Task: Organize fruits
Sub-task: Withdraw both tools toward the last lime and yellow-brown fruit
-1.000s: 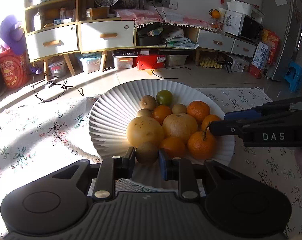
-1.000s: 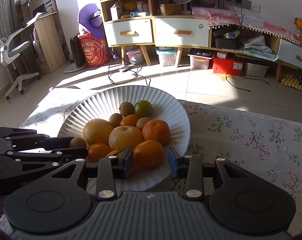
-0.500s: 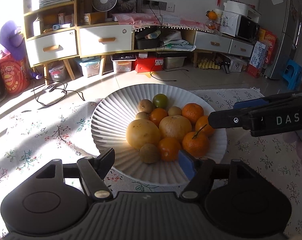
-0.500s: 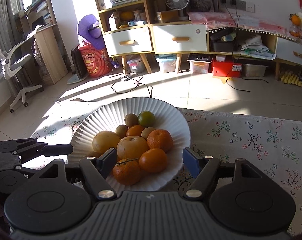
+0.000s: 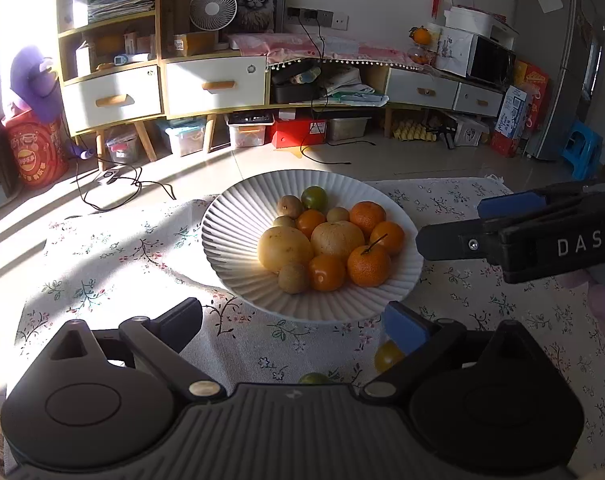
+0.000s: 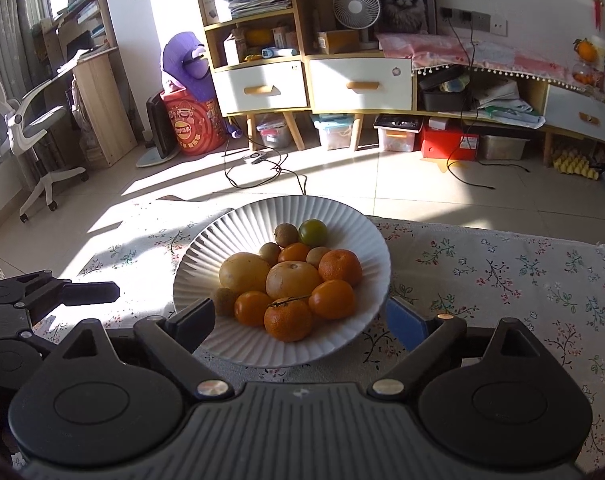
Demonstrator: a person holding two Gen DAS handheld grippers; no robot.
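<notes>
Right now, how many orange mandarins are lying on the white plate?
5 mandarins on the plate: that one at mid-back, two at the right, two in front. Others may be hidden under the pile.

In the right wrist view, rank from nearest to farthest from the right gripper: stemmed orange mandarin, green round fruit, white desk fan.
1. Stemmed orange mandarin, at the plate's front, nearest the right gripper.
2. Green round fruit, plate's far side.
3. White desk fan, on the cabinet.

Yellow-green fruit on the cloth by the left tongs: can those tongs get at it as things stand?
Probably yes. The fruit lies loose on the cloth just below the open left tongs, outside the plate; nothing covers it.
</notes>
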